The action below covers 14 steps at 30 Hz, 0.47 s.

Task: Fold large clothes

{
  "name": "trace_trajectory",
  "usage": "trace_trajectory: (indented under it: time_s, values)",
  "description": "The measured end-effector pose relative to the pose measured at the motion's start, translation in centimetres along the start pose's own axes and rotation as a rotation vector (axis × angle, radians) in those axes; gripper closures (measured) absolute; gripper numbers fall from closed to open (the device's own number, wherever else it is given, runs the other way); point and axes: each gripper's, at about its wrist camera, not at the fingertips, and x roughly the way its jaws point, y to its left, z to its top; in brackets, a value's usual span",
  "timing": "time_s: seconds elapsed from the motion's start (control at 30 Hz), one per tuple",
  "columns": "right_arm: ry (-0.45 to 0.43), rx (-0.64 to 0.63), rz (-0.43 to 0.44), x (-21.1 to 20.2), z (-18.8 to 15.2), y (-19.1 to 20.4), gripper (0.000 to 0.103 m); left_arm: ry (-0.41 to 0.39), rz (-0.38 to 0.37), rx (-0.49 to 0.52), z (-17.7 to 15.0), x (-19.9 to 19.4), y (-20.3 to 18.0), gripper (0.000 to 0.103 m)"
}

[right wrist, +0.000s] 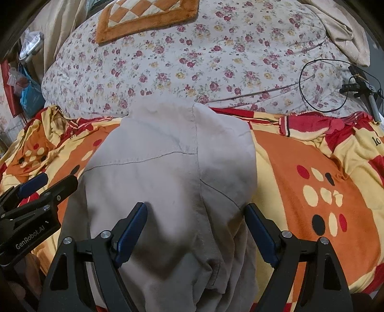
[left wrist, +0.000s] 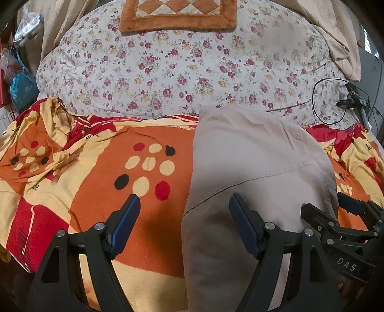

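A large beige garment (left wrist: 252, 172) (right wrist: 168, 168), with seams showing, lies lengthwise on an orange, red and yellow blanket (left wrist: 96, 168) (right wrist: 312, 168). My left gripper (left wrist: 183, 202) hovers open over the garment's left edge, one blue pad over the blanket, the other over the cloth. My right gripper (right wrist: 195, 211) hovers open above the garment's near right part, nothing pinched between its pads. Each gripper shows at the side of the other's view: the right gripper (left wrist: 331, 208) at the right edge, the left gripper (right wrist: 52, 181) at the left edge.
A floral quilt (left wrist: 180, 72) (right wrist: 192, 60) lies behind the blanket, with an orange checked mat (left wrist: 177, 16) at the far end. A black cable and a small device (left wrist: 355, 100) (right wrist: 357, 84) sit at the right. Bags (left wrist: 21, 84) hang at the left.
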Motion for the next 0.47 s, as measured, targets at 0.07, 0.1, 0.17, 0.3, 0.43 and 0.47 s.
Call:
trace_trajectory:
  time_s: [0.07,0.1,0.17,0.3,0.43,0.47]
  values:
    - [0.001,-0.002,0.0,0.03,-0.01,0.01,0.019,0.003,-0.001,0.0,0.03,0.06,-0.03,0.026]
    - [0.001,-0.002,0.0,0.03,0.01,0.07,0.019,0.004,-0.002,-0.001,0.03,0.08,-0.04,0.026]
    - [0.002,0.001,-0.001,0.02,-0.01,0.13,0.019,0.005,-0.005,-0.002,0.07,0.06,-0.11,0.026]
    - [0.004,-0.003,0.001,0.05,-0.03,0.19,0.019,-0.003,-0.003,-0.002,0.13,0.07,-0.16,0.026]
    - [0.006,-0.004,0.005,0.2,0.0,0.12,0.019,-0.018,-0.012,-0.014,0.26,0.11,0.31,0.026]
    - [0.007,-0.004,0.006,0.21,0.0,0.09,0.019,-0.019,-0.009,-0.017,0.42,0.21,0.62,0.026]
